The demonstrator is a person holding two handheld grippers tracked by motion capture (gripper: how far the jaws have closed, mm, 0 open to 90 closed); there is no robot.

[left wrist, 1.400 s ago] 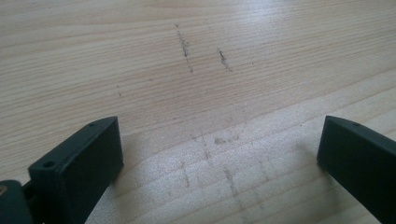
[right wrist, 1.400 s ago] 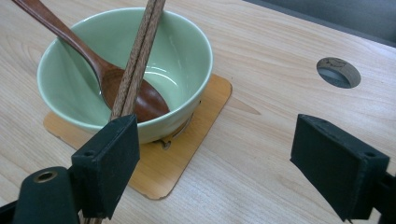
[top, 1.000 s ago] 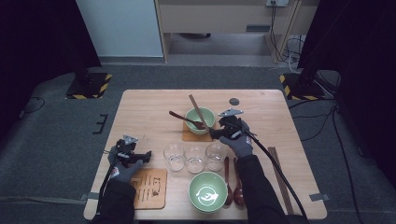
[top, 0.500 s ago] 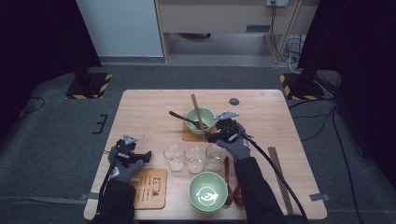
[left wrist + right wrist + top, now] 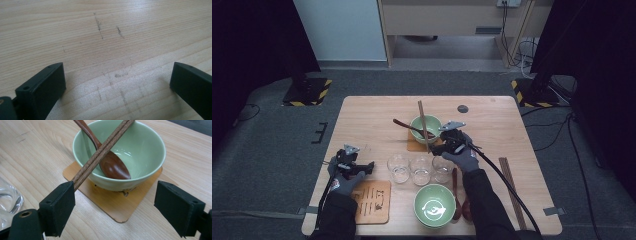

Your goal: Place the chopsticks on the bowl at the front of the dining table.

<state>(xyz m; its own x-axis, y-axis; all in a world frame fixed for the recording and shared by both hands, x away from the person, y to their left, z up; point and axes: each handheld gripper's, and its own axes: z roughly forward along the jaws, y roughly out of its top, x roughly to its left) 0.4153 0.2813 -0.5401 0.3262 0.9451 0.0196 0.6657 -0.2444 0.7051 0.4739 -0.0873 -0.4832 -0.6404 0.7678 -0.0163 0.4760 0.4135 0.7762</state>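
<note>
Right hand-held gripper (image 5: 115,202) gapes wide — chopsticks (image 5: 100,151) (propped across green bowl (image 5: 147,147)) just beside one jaw.

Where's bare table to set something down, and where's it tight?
Free: the far left of the table, between its back edge and the left gripper; also the right side between the far bowl and the chopsticks by the right edge. Crowded: the middle, where the glasses, near bowl and right gripper bunch.

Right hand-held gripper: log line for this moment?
right hand-held gripper open | chopsticks across bowl, near end at one jaw | spoon in bowl
</note>
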